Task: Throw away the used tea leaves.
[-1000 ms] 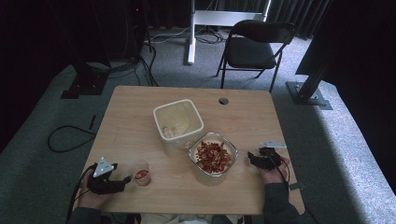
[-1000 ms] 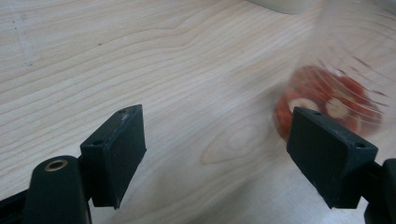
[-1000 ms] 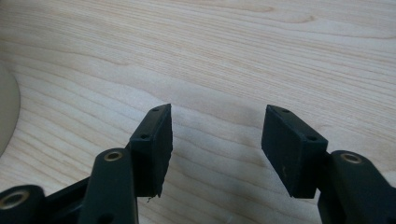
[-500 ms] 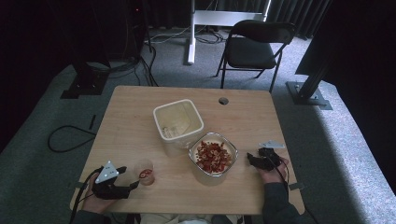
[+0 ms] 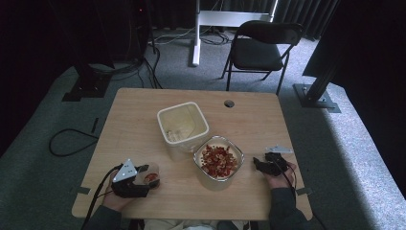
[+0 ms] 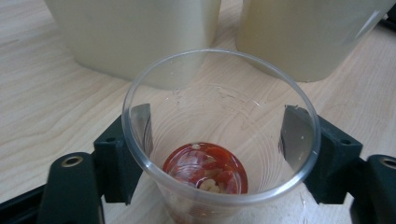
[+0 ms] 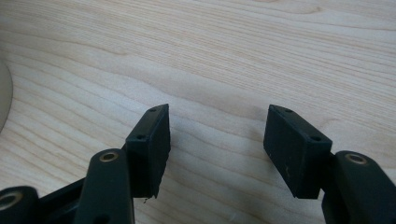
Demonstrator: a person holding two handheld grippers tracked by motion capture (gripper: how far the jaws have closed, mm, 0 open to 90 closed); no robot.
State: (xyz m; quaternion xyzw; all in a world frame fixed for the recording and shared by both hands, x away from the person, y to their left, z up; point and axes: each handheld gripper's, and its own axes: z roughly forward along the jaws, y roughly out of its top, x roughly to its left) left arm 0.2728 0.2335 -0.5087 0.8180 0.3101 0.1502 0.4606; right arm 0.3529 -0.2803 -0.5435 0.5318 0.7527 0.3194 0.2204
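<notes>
Two tubs stand mid-worktop [image 5: 143, 115]: an off-white tub [image 5: 183, 125] and, at its 5 o'clock, a tub of red pieces [image 5: 218, 162]. The clear plastic cup [image 6: 219, 135], near the worktop's 7 o'clock corner, looks light, thin-walled and crushable, with slick sides; judged best held mid-wall, gently. The left tongs [image 6: 217, 149] have just been closing and now clasp the cup on both sides. The right tongs [image 7: 217, 149] stand released, empty over bare wood.

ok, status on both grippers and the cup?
Left gripper just closed on clear cup, red bits inside. Right gripper open, empty. Two tubs ahead.
</notes>
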